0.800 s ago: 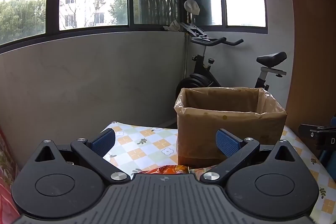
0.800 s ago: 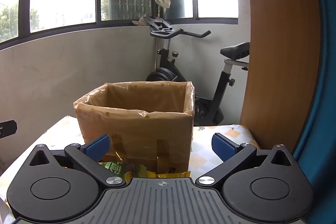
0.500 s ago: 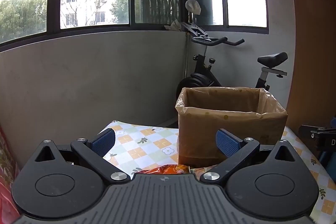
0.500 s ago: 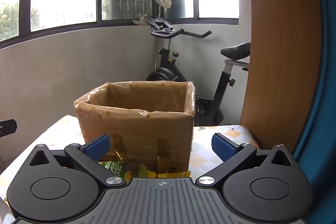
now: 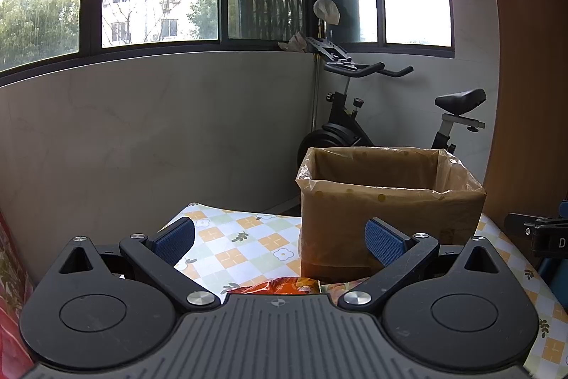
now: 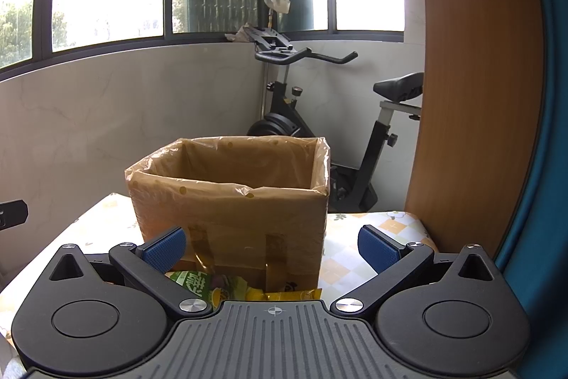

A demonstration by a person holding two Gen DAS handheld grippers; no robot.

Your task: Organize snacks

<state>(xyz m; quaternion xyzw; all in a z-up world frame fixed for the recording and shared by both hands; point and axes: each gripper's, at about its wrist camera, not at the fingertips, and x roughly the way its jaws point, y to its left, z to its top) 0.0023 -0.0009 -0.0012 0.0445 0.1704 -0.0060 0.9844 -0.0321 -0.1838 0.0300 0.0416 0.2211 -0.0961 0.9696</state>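
Note:
A cardboard box [image 5: 390, 212] lined with clear plastic stands open-topped on the checked tablecloth [image 5: 248, 237]; the same box [image 6: 230, 205] fills the middle of the right wrist view. My left gripper [image 5: 280, 238] is open, held short of the box, with an orange snack packet [image 5: 280, 286] peeking out just under its body. My right gripper [image 6: 271, 245] is open too, facing the box's taped front. A green snack packet [image 6: 193, 283] and a yellow packet [image 6: 284, 293] lie below it. Nothing sits between either pair of fingers.
An exercise bike [image 5: 355, 116] stands behind the table by the grey wall. A wooden panel [image 6: 475, 87] rises at the right, with a blue surface [image 6: 543, 130] beside it. The other gripper's black tip [image 5: 539, 233] shows at the right edge. Red patterned cloth [image 5: 10, 290] lies at left.

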